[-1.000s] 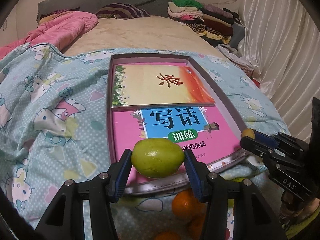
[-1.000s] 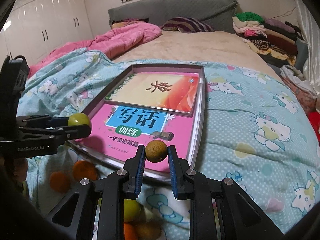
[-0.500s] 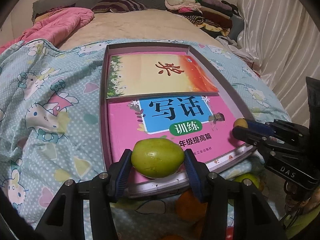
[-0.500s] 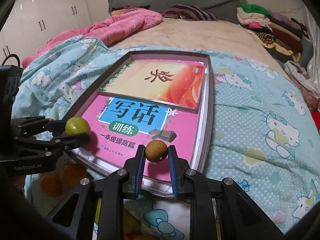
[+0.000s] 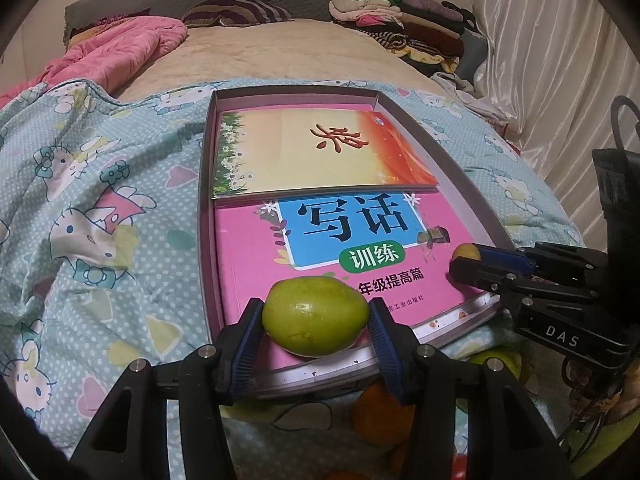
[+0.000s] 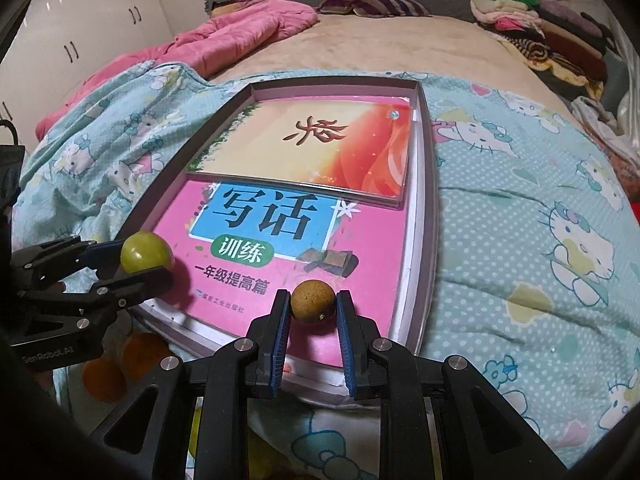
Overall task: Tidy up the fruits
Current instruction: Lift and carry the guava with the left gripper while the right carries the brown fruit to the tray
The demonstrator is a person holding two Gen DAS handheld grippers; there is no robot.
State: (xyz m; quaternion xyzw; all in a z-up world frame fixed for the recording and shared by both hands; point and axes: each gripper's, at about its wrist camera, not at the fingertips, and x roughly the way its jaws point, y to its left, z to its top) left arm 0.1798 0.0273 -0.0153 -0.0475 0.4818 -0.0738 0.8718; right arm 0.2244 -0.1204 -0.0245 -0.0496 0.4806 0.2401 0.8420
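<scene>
Lying in tray (image 5: 205, 184): two books (image 5: 320, 152)

Pink book (image 5: 256, 248) beneath orange book (image 5: 320, 152), patterned quilt (image 5: 100, 200)

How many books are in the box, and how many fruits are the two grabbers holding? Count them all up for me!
Books in the box: 2, the pink book and the orange book
Held fruits: 2, the green fruit and the brown fruit
Total: 4

A bed (image 5: 280, 52) bears a cartoon quilt (image 5: 100, 208) and shallow box (image 5: 206, 184)
</scene>
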